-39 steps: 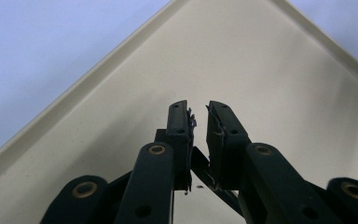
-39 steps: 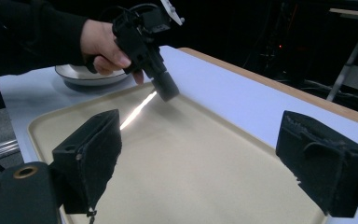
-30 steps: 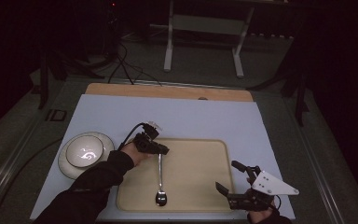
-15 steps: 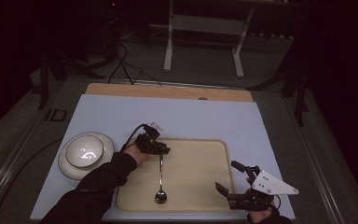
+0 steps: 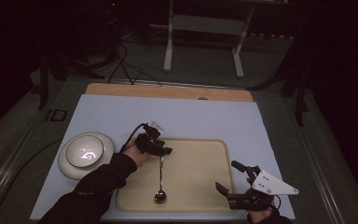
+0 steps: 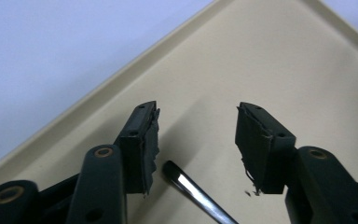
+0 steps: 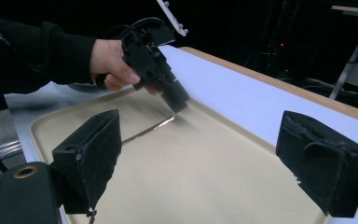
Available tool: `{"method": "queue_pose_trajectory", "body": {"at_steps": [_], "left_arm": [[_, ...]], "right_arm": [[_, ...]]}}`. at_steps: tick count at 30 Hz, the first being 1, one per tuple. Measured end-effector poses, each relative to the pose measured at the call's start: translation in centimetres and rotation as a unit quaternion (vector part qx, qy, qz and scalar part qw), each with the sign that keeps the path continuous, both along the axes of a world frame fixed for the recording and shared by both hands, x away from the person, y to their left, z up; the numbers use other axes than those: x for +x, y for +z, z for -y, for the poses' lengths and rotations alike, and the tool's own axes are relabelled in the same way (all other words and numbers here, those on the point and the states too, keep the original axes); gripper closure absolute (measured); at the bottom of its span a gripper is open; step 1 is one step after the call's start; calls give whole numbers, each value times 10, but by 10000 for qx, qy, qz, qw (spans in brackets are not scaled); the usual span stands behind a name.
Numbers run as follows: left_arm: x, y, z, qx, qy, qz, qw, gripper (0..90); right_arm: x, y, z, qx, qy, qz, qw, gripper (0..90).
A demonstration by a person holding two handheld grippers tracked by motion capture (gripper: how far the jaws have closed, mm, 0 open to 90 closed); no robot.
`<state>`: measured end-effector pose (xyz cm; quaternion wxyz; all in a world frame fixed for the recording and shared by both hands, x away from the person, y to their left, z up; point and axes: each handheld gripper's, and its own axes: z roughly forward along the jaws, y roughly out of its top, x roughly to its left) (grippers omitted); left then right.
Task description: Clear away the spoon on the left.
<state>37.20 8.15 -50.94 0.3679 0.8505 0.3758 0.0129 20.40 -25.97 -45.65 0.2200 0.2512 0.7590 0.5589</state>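
Observation:
A metal spoon (image 5: 160, 179) lies on the beige tray (image 5: 196, 163), bowl toward the near edge and handle pointing away. My left gripper (image 5: 164, 151) hovers at the handle's far end, jaws open. In the left gripper view the handle tip (image 6: 186, 184) lies on the tray (image 6: 242, 60) below and between the two pads (image 6: 145, 144), touching neither. My right gripper (image 5: 228, 179) stands open at the tray's near right corner with nothing between its jaws. In the right gripper view I see the left gripper (image 7: 168, 91) over the spoon handle (image 7: 149, 128).
A white plate with a bowl on it (image 5: 86, 153) sits left of the tray on the pale blue table cover (image 5: 205, 119). A wooden strip (image 5: 168, 91) borders the far edge. A dark floor, cables and a metal stand lie beyond the table.
My left gripper has let go of the spoon handle and its jaws have opened; the spoon lies flat on the tray. The right gripper has stayed put.

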Motion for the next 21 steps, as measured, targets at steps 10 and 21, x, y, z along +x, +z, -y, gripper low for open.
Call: {"method": "queue_pose_trajectory", "body": {"at_steps": [10, 21], "left_arm": [[-12, 20, -5, -186, 20, 81, 9998, 417], [-43, 49, -15, -477, -364, 481, 9970, 150]], "right_arm": [[2, -1, 0, 17, -25, -66, 10000, 142], [3, -2, 0, 12, -24, -83, 10000, 142]]}}
